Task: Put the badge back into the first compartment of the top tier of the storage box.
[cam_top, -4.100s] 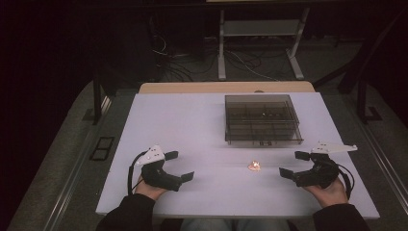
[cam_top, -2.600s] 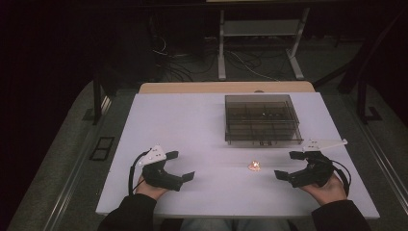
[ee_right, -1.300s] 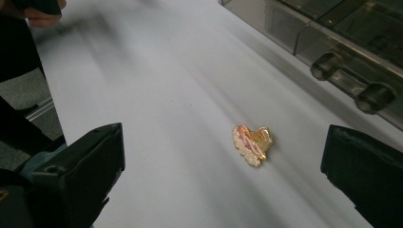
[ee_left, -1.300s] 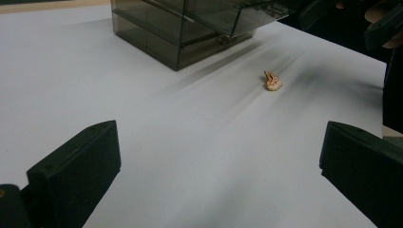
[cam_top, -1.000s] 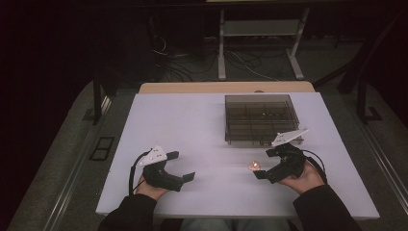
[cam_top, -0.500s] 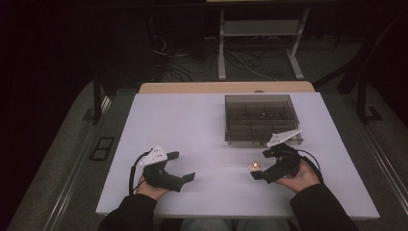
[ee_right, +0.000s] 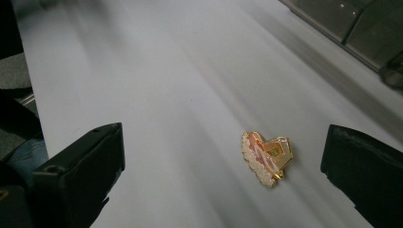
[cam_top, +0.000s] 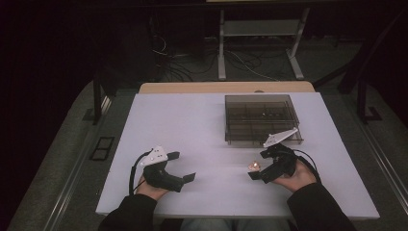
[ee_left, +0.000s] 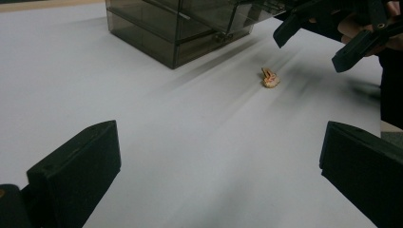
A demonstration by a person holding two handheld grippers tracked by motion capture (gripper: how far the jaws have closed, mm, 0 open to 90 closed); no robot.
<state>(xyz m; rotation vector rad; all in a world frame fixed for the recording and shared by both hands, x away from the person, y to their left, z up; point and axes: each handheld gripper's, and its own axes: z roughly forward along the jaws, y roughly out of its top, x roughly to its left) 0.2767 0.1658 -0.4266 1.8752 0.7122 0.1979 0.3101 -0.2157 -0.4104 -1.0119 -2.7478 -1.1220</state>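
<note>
Here, on the white table [cam_top: 202,125], a smoked box [cam_top: 261,118] stands beyond your grippers. Your left gripper [cam_top: 184,167] rests released. Your right gripper [cam_top: 256,165] gapes around the heart-shaped pin [ee_right: 267,156], lying between its jaws; its green label is unreadable.

In the high view both forearms, in dark sleeves, enter from six o'clock. The left hand [cam_top: 153,185] rests low on the table at about seven o'clock, holding the left gripper [cam_top: 184,166], whose jaws point toward three o'clock and stand wide apart. The right hand [cam_top: 294,174] sits at about five o'clock, gripping the right gripper [cam_top: 259,164] with its jaws aimed toward nine o'clock, spread open. In the left gripper view the right gripper [ee_left: 316,40] shows at one o'clock, raised off the surface, jaws parted. A cable loops from each gripper.
</note>
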